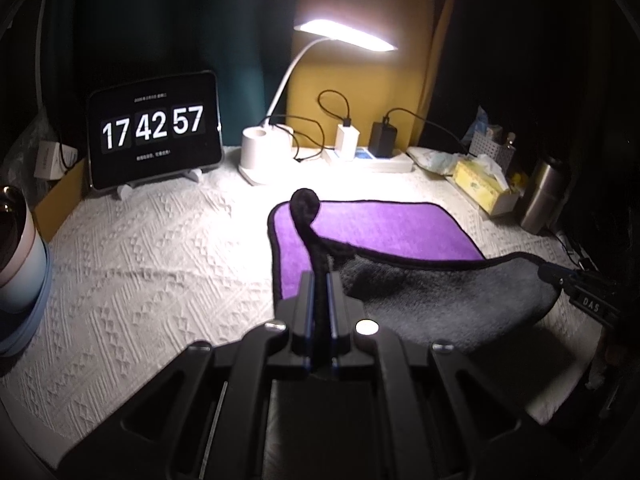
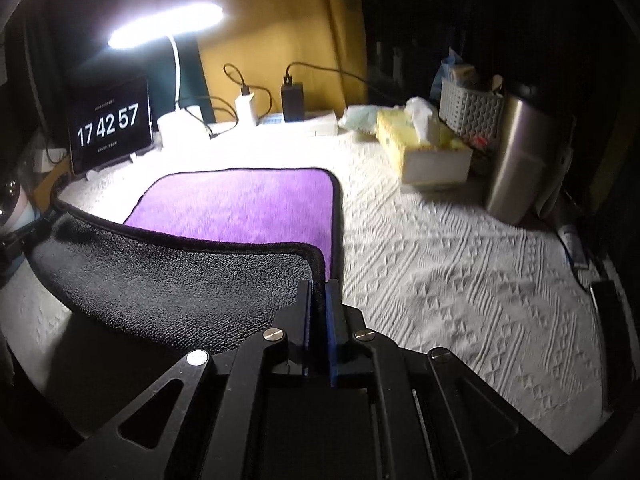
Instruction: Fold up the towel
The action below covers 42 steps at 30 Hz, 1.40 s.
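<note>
The towel (image 1: 384,232) is purple on one side and grey on the other, with a black hem. It lies on the white textured cloth (image 1: 160,248). Its near edge is lifted, showing the grey underside (image 1: 440,292). My left gripper (image 1: 320,284) is shut on the towel's near left corner, which sticks up between the fingers. My right gripper (image 2: 319,292) is shut on the near right corner; it also shows at the right edge of the left wrist view (image 1: 560,276). In the right wrist view the purple side (image 2: 240,208) lies flat beyond the raised grey fold (image 2: 172,280).
A tablet clock (image 1: 154,140) stands at the back left, a lit desk lamp (image 1: 264,148) and a power strip with chargers (image 1: 372,152) behind the towel. A tissue box (image 2: 424,148), a white basket (image 2: 472,108) and a steel flask (image 2: 520,156) stand right. A cup (image 1: 16,256) stands left.
</note>
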Each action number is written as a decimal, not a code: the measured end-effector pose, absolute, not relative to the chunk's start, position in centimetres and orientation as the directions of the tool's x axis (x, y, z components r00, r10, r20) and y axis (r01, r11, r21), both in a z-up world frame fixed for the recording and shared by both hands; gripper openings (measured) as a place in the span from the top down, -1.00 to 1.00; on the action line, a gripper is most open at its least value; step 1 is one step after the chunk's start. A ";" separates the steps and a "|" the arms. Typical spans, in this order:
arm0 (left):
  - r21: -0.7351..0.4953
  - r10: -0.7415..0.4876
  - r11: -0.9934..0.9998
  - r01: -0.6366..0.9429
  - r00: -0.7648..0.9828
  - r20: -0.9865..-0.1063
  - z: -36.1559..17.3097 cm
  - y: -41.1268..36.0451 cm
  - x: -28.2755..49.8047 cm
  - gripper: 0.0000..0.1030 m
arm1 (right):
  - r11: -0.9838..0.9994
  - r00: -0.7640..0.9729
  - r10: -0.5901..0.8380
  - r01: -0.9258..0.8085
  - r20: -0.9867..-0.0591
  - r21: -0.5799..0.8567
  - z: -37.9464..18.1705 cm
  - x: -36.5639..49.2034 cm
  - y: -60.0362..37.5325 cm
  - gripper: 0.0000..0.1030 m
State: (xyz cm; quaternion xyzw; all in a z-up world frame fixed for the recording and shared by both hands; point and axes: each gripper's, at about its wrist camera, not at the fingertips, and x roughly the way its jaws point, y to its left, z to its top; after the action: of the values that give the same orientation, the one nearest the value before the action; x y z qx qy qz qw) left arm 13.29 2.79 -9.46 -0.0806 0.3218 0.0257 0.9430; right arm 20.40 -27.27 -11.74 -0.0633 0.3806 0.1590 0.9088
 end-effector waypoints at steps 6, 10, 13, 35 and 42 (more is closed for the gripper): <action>-0.136 0.006 0.985 -0.110 0.797 -0.604 -9.3 3.1 14.1 0.89 | 0.940 0.676 0.249 -0.341 -0.693 0.005 -10.9 21.1 -27.0 0.87; -0.135 0.010 0.984 -0.113 0.798 -0.602 -9.2 3.4 14.7 0.89 | 0.939 0.682 0.252 -0.343 -0.687 0.003 -10.5 21.8 -26.8 0.87; -0.135 0.013 0.984 -0.117 0.799 -0.601 -9.1 3.6 15.2 0.89 | 0.939 0.685 0.254 -0.344 -0.683 0.004 -10.3 22.3 -26.7 0.87; -0.134 0.019 0.983 -0.128 0.790 -0.613 -10.0 4.9 20.2 0.89 | 0.938 0.689 0.253 -0.348 -0.679 -0.004 -10.3 27.0 -25.2 0.87; -0.133 0.023 0.982 -0.134 0.783 -0.622 -10.4 5.4 22.0 0.89 | 0.937 0.689 0.256 -0.350 -0.678 -0.001 -10.5 28.9 -24.8 0.87</action>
State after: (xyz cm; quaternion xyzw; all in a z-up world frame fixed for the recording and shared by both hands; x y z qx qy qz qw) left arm 21.98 5.43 -10.44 -0.0852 0.3269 0.0417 0.9403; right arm 28.90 -24.80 -10.54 -0.0653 0.3584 0.1653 0.9165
